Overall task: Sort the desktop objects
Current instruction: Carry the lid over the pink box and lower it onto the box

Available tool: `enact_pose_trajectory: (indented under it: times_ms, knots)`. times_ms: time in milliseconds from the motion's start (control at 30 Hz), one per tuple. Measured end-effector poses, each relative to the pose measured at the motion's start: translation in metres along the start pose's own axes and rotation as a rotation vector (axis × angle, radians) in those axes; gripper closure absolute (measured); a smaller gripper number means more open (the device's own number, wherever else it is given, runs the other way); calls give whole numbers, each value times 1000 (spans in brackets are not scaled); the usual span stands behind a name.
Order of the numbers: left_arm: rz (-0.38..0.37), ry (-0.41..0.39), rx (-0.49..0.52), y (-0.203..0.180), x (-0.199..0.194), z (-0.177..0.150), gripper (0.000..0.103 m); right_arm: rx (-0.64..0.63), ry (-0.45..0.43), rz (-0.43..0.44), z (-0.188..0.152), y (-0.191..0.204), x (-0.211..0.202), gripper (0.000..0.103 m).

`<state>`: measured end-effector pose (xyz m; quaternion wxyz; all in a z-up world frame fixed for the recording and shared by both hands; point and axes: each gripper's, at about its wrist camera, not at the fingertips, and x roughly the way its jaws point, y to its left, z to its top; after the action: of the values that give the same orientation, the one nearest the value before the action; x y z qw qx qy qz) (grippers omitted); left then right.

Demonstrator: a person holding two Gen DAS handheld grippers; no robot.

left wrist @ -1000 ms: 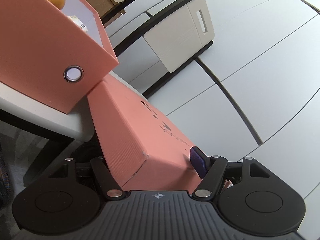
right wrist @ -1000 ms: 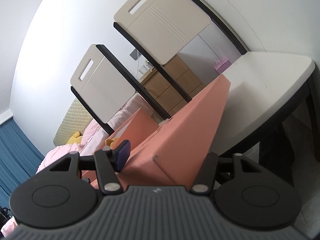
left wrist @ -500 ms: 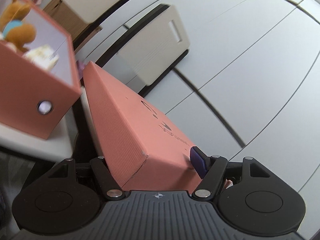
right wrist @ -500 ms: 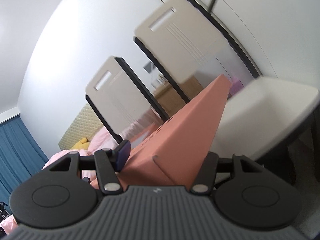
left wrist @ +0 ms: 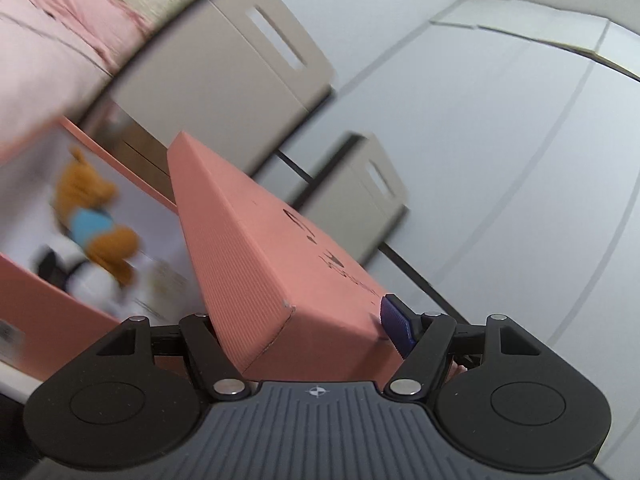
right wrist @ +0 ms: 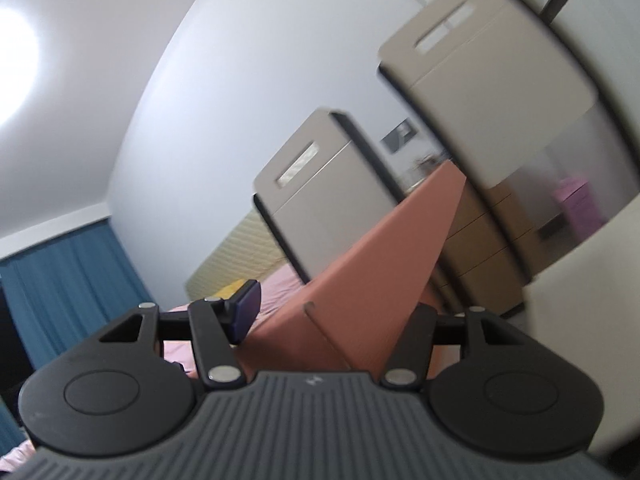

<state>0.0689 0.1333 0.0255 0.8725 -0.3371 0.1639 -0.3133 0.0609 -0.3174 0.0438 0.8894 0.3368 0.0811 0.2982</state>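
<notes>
My left gripper (left wrist: 296, 320) is shut on one end of a salmon-pink box lid (left wrist: 256, 240), held up in the air. My right gripper (right wrist: 332, 316) is shut on the lid's other end (right wrist: 384, 276). Below at the left, the open pink box (left wrist: 52, 312) holds an orange plush toy with a blue shirt (left wrist: 92, 220) and other blurred items. The left gripper's left pad and the right gripper's right pad are hidden behind the lid.
Two beige chair backs (left wrist: 224, 80) with black frames stand behind the box, also in the right wrist view (right wrist: 492, 92). A pink bed (left wrist: 40, 60), a wooden dresser (right wrist: 480, 240), a white table edge (right wrist: 580, 320) and blue curtains (right wrist: 68, 280) surround the spot.
Both grippers have lifted the lid higher and tilted up; the open box has slid lower left in the left view, so its inside now shows. Grip unchanged.
</notes>
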Motion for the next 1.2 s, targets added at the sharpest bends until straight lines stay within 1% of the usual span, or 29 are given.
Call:
enact_pose_trajectory:
  times_ms: [133,200,267,367,433,500,567,633,667,700,733,767,800,833,867,933,1000,1100,1200]
  knots:
    - [81,-25,-16,39,-13,10,30,41,75,45,-23,-17,64,45]
    - [128,-30,-29,53,-14,10,30,62,128,47,-37,-26,88,45]
    - [156,-12,-48,63,-13,10,29,87,172,38,-47,-35,103,45]
    - [183,24,-82,75,-13,9,27,105,209,32,-55,-48,113,45]
    - [185,28,-87,77,-15,7,27,102,232,40,-60,-54,116,44]
    - [181,33,-83,76,-15,5,24,112,245,51,-64,-59,116,44]
    - [180,44,-88,76,-13,2,17,116,256,54,-65,-62,115,44]
    - [228,66,-96,76,-7,-1,16,94,271,46,-65,-61,115,36]
    - [266,55,-95,76,-7,-3,11,73,288,42,-66,-59,115,35]
    - [305,27,-91,76,-10,-2,9,60,296,33,-68,-57,115,30]
    - [336,-3,-86,75,-13,-2,8,51,298,17,-69,-56,114,22]
    - [356,-34,-82,74,-16,-2,8,37,299,-8,-70,-55,113,20]
    - [376,-66,-78,73,-20,-1,7,24,295,-41,-72,-56,112,14]
    - [388,-86,-75,72,-22,-1,7,17,287,-72,-73,-58,110,11]
    - [393,-89,-68,71,-22,-1,7,19,281,-92,-76,-61,109,11]
    - [423,-85,-24,65,-17,-3,7,51,270,-102,-82,-67,105,11]
    - [469,-82,43,56,-11,-7,7,61,254,-125,-89,-72,101,11]
    - [544,-95,168,38,-1,-15,7,51,213,-170,-100,-74,96,19]
    - [613,-124,280,22,7,-26,8,95,161,-176,-108,-77,92,27]
